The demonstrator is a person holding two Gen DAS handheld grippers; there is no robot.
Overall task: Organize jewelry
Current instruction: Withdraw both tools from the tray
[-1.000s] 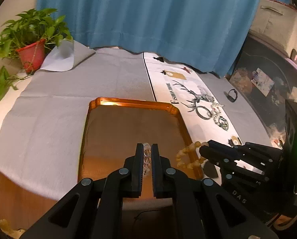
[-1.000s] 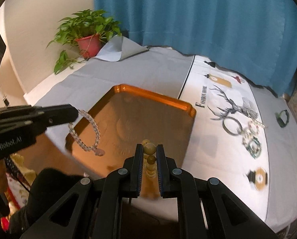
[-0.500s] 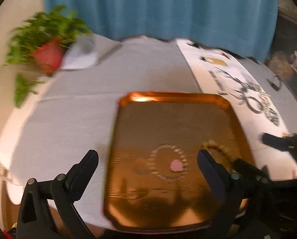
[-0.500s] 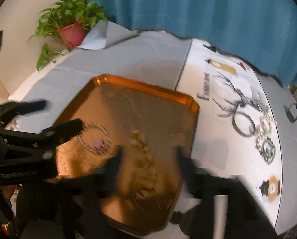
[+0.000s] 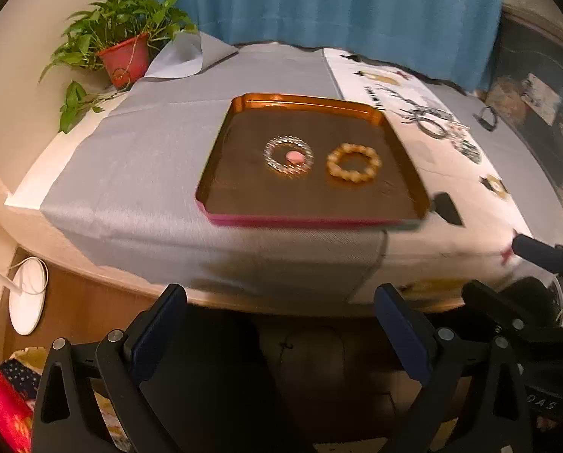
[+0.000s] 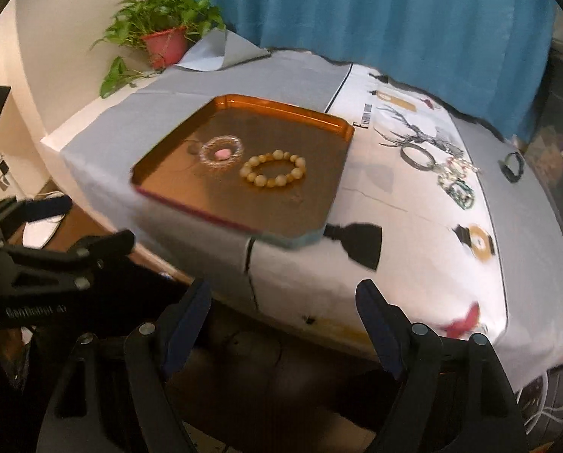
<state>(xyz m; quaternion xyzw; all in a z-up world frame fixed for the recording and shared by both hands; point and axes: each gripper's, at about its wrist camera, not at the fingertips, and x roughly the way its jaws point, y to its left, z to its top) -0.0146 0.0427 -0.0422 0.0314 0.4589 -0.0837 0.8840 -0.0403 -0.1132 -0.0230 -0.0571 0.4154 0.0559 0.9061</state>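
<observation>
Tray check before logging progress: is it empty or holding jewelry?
Holding jewelry: a clear bracelet and a tan bead bracelet lie flat inside the tray.

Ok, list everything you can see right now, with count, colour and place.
Rectangular metal tray: one, copper-orange, on grey cloth.
Clear crystal bead bracelet with pink charm: one, in tray, left.
Amber round-bead bracelet: one, in tray, right.
Loose bangles and bracelets: several, dark, green, silvery, on white printed runner.
Potted plant: one, green, red pot, far left corner.
Curtain: blue, behind table.
Left gripper: open, empty.
Right gripper: open, empty.
</observation>
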